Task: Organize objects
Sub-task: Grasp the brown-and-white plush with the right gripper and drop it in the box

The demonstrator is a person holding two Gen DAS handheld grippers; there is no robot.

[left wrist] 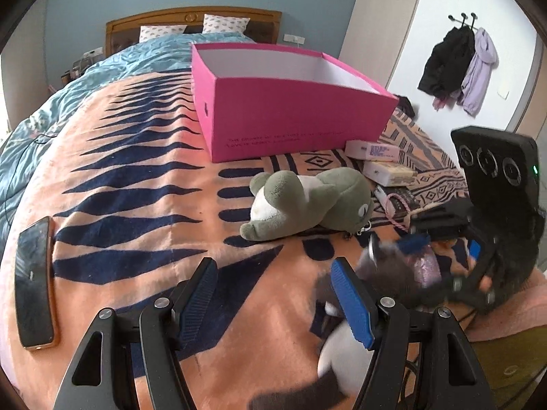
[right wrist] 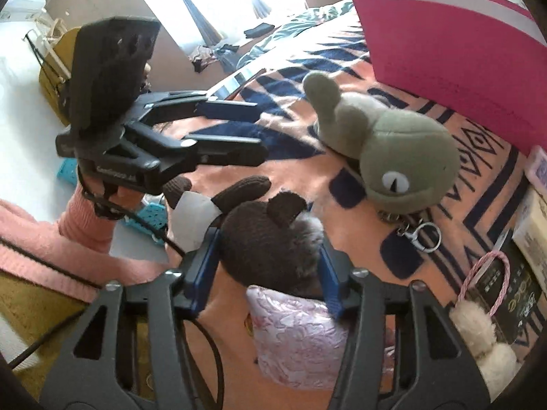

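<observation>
Peach-and-navy blanket covers the bed under everything I see. At the left edge of the left wrist view lies one phone. My left gripper hangs over the blanket with its fingers apart and nothing between them. In the middle, one green frog plush lies on its side, blocking the way to the open pink box behind it. Right of the frog, two small cartons are stacked. In the right wrist view, lower centre, my right gripper is clamped on the head of one brown knitted mouse toy, just above a pink satin pouch.
</observation>
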